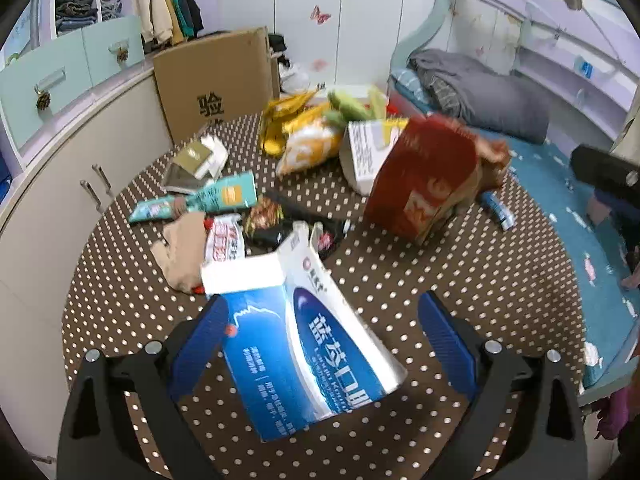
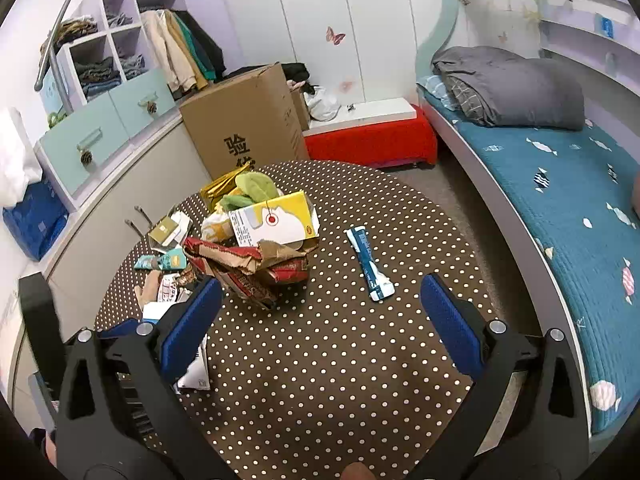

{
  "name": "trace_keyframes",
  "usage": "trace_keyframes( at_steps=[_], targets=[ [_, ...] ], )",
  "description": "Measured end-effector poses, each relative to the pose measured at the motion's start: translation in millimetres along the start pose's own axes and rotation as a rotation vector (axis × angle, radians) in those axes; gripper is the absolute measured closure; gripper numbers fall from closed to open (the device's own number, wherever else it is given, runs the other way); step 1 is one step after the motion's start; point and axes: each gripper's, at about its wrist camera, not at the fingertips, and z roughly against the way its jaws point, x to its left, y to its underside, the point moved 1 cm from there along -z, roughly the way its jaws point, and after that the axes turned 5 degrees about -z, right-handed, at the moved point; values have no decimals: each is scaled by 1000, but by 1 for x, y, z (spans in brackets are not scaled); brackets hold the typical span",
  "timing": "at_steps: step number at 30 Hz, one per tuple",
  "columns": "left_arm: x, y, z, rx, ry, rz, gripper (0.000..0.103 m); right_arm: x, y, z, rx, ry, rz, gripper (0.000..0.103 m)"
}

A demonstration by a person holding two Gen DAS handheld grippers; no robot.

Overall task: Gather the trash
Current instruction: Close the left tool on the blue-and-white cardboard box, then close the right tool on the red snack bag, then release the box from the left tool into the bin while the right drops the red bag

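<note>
A round table (image 2: 320, 360) with a brown, white-dotted cloth fills both wrist views. The left gripper (image 1: 324, 340) has its blue fingers (image 1: 200, 344) spread wide, with a blue and white box (image 1: 304, 344) lying tilted between them; the box's edge sits against the left finger, while the right finger is clear of it, so nothing is clamped. Ahead of this gripper and to its left lies a scatter of trash: a tan rag (image 1: 182, 250), a red and white wrapper (image 1: 224, 240), a dark packet (image 1: 268, 220), a teal carton (image 1: 200, 200) and a small olive box (image 1: 196, 160). Ahead and to its right stands a torn red bag (image 1: 424, 176), blurred, with a white box (image 1: 366, 148) and yellow packets (image 1: 304, 136) behind it. A small blue tube (image 1: 496, 210) lies just right of the bag. The right gripper (image 2: 322, 328) is also wide open and holds nothing. In front of it, slightly left, is the red bag, crumpled at the top, with a yellow and white carton resting in its mouth. The blue tube lies ahead, between the fingers' lines, well apart from the bag. A cardboard box (image 2: 244, 124) stands beyond the table, and a bed (image 2: 560, 184) runs along the right.
</note>
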Motion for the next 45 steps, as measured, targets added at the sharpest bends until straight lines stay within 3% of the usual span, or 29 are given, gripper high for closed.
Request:
trace_keyframes(
  at_steps=[2,4,5,9,12,15,16,17,19,29,38,45],
  targets=[
    [-2,2,-9,17,-24,-13,10,5,0,-8,15,-3,18,6],
    [-4,5,-18,45,-29,-31,27,15,1,-17,26,-26,52,6],
    [-3,7,-21,60,-15,-31,41,18,2,-21,31,-33,68,6],
    [5,9,-18,55,67,-30,71,37,3,-46,51,-45,152,6],
    [18,11,-13,45,118,0,76,47,0,-69,56,-49,193,6],
    [25,15,-7,34,141,15,78,48,-1,-82,72,-98,200,8],
    [27,16,-6,32,148,20,78,49,-2,-85,76,-114,192,26],
    [28,17,-4,29,153,26,78,48,-1,-87,85,-104,181,36],
    [33,18,-1,22,166,42,78,44,-1,-84,89,-124,161,48],
    [25,6,11,-15,229,65,79,14,-5,-38,33,-164,80,49],
    [6,-30,40,-114,278,37,79,-23,-30,12,-70,-159,-14,49],
    [-30,-67,59,-188,334,-31,79,-62,-47,49,-158,-111,-98,49]
  ],
)
